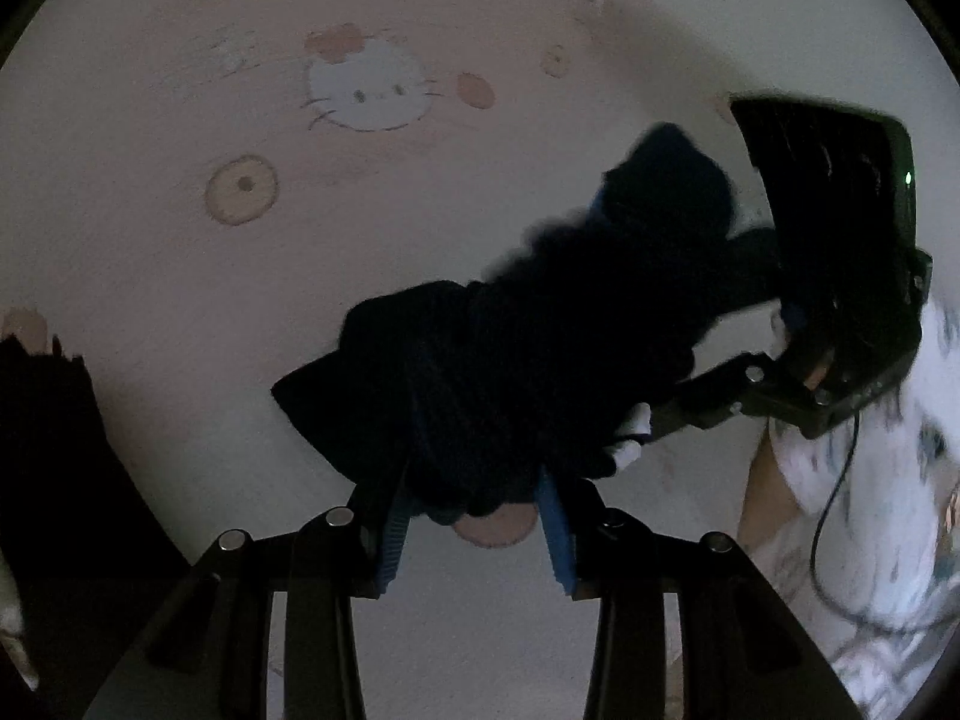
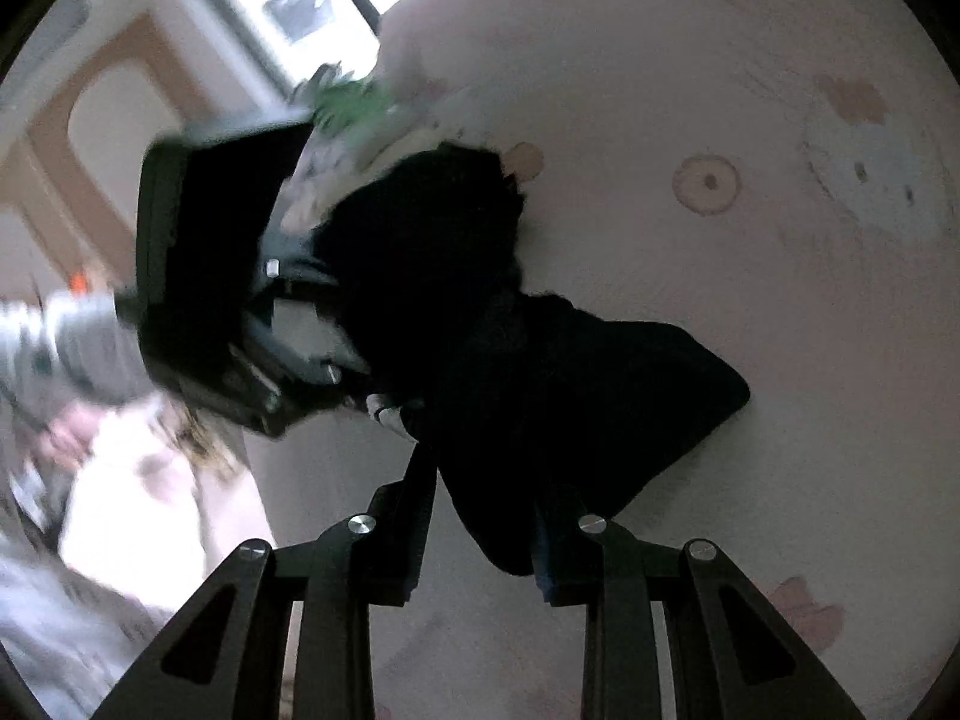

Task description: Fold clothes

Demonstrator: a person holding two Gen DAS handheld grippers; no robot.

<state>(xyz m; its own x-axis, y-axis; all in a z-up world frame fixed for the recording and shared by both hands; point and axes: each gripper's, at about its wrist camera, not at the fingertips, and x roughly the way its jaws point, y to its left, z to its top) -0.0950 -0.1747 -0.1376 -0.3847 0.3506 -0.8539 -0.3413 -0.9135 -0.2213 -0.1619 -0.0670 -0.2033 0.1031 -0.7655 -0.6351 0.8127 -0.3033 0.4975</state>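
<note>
We've got the dark garment (image 1: 510, 360) bunched between both tongs, above the pink cartoon-print bedsheet (image 1: 180, 240). Left gripper (image 1: 474, 516) clamped on it; right gripper (image 2: 480, 516) clamped on it too.

Light: we see both views dim, the pink sheet (image 1: 180, 300) muted.
Dark garment (image 1: 510, 360): we make out no detail, near black.
Blur: we see the right view's left side smeared.
Edges: we note fisheye bending, black corners.
</note>
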